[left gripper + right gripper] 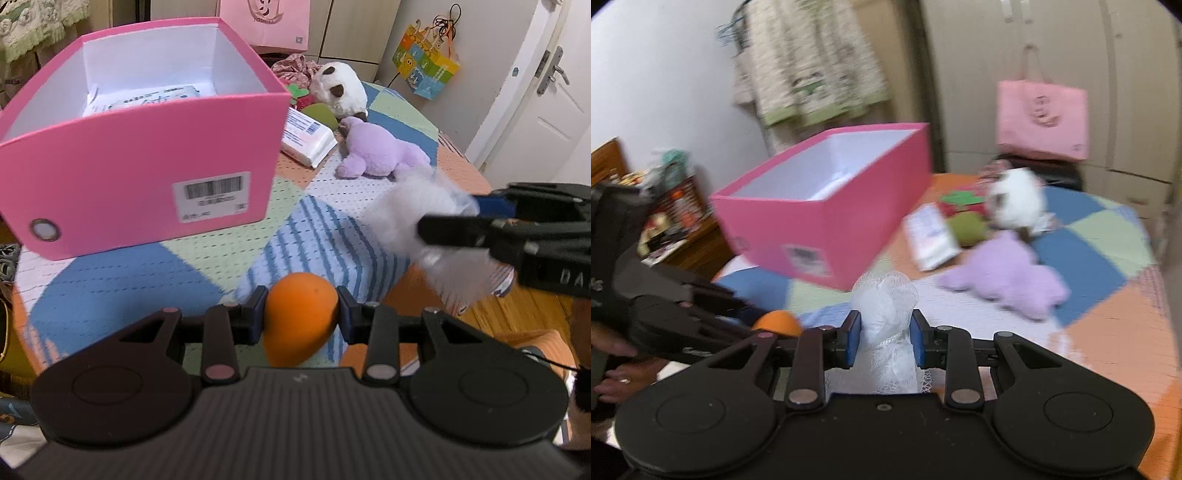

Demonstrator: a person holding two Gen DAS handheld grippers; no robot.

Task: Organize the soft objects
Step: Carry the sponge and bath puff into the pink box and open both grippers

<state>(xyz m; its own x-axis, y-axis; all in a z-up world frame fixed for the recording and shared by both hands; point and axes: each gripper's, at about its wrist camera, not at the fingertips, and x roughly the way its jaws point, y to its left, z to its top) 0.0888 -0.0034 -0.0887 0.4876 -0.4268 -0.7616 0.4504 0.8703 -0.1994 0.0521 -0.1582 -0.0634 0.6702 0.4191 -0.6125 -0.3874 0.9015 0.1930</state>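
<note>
The left gripper (301,319) is pinching an orange egg-shaped sponge (301,317) across its fat middle, and the blue pads are sinking slightly into it. That sponge is looking featherweight and squashy, so a light squeeze at the widest part is holding it well enough; gripping nearer the narrow tip would probably be letting it squirt out. The right gripper (884,338) is clamping a white mesh bath pouf (884,306), gathered like a bundle, with its frilly netting bulging above and below the pads. It is airy and compressible, and taking it near the tied core is the safer hold, since loose netting is likely to slide through.

Seen from the left wrist, the pink box (147,140) is sitting at eleven o'clock on the patchwork bedspread (122,273), open on top, with what is perhaps a wrapped tissue pack inside, though the label is too blurred to read. A purple plush toy (380,151) is lying at one o'clock, just beside a white plush toy (341,86) further back.

Both hands are angling their grippers downward and toward the box. The right gripper is coming in from three o'clock in the left view, its pouf hanging clear of the bed.
</note>
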